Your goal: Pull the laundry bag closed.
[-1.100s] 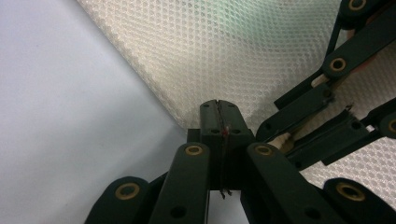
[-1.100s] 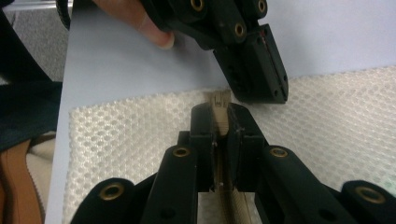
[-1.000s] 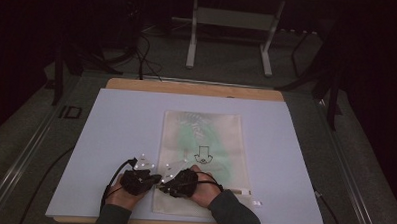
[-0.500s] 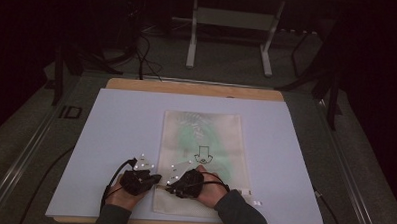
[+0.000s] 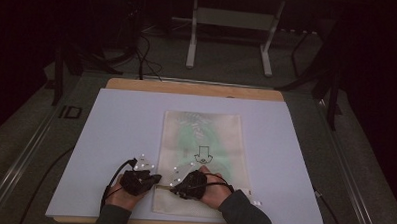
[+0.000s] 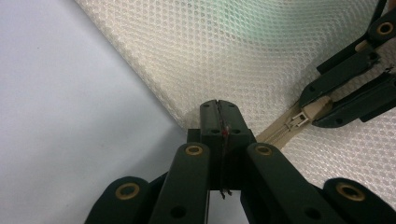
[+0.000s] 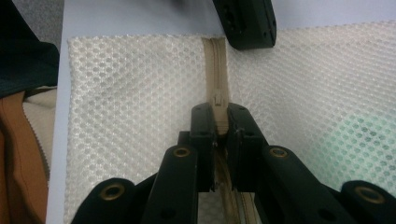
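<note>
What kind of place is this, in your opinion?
Probably a lab or studio set up for recording handling work. A lone table under a pale sheet stands in a dark room, cables trail over the floor, and a metal stand rises behind. A mesh bag lies on the table.

We find no words, brand names or numbers that can be read anywhere. The one sign we can make out is a black outlined arrow [image 5: 202,154], pointing toward the near edge, seen through the mesh bag [image 5: 185,136] that lies on the table [image 5: 121,119]. At the far end of the bag there are some faint dark marks [image 5: 196,119], which may be print, but from the high view they are too small and dim for us to read.
</note>
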`<act>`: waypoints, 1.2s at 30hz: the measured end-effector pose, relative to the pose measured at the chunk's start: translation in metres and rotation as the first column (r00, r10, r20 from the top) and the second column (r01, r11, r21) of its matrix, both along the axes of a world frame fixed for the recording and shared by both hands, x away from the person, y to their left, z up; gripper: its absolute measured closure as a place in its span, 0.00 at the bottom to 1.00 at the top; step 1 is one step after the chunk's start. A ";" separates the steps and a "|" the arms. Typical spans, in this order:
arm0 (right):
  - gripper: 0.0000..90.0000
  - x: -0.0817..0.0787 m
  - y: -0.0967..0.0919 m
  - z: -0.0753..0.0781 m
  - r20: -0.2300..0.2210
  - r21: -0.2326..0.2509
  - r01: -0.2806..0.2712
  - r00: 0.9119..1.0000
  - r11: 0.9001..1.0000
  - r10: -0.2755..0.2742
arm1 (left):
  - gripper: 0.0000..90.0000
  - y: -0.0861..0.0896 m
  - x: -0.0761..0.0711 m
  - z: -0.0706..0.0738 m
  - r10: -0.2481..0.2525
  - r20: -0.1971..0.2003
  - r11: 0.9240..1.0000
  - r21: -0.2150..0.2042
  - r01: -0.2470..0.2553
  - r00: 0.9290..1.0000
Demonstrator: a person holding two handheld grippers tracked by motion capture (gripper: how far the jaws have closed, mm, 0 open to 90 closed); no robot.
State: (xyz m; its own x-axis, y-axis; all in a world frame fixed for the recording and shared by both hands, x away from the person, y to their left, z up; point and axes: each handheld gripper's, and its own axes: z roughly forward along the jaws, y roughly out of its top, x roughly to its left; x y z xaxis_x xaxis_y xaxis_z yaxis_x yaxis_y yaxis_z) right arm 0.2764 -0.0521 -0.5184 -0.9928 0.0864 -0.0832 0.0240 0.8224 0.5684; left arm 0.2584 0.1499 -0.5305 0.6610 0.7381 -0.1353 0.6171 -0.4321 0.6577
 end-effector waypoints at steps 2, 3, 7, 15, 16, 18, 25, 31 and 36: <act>0.92 -0.001 -0.001 0.000 0.004 -0.006 0.003 1.000 1.000 -0.003 | 1.00 0.000 0.000 0.000 0.000 0.000 1.000 0.000 0.000 1.000; 0.92 -0.001 -0.001 0.001 0.007 -0.010 0.001 1.000 1.000 -0.001 | 1.00 0.000 0.000 0.000 0.000 0.001 1.000 0.001 0.000 1.000; 0.92 -0.002 -0.004 0.001 0.011 -0.019 -0.003 1.000 1.000 0.003 | 1.00 0.000 0.000 0.000 0.000 0.003 1.000 0.001 0.000 1.000; 0.92 -0.003 -0.008 0.002 0.020 -0.029 0.002 1.000 1.000 -0.002 | 1.00 0.000 0.000 0.000 0.002 0.003 1.000 0.002 -0.002 1.000; 0.92 -0.003 -0.009 0.002 0.019 -0.032 0.000 1.000 0.999 0.001 | 1.00 0.000 0.000 0.000 0.001 0.003 1.000 0.002 -0.001 1.000; 0.92 -0.004 -0.009 0.003 0.022 -0.034 0.000 1.000 0.999 0.001 | 1.00 0.000 0.000 0.000 0.002 0.003 1.000 0.000 -0.002 1.000; 0.92 -0.005 -0.012 0.004 0.026 -0.047 -0.004 1.000 0.999 0.005 | 1.00 0.000 -0.001 0.000 0.001 0.007 1.000 0.002 -0.001 1.000; 0.92 -0.006 -0.014 0.005 0.038 -0.062 -0.009 0.999 0.998 0.011 | 1.00 -0.002 -0.001 0.000 0.003 0.011 1.000 0.012 -0.003 1.000; 0.92 -0.006 -0.016 0.006 0.039 -0.070 -0.006 0.999 0.998 0.009 | 1.00 -0.002 -0.002 0.000 0.003 0.013 1.000 0.015 -0.004 1.000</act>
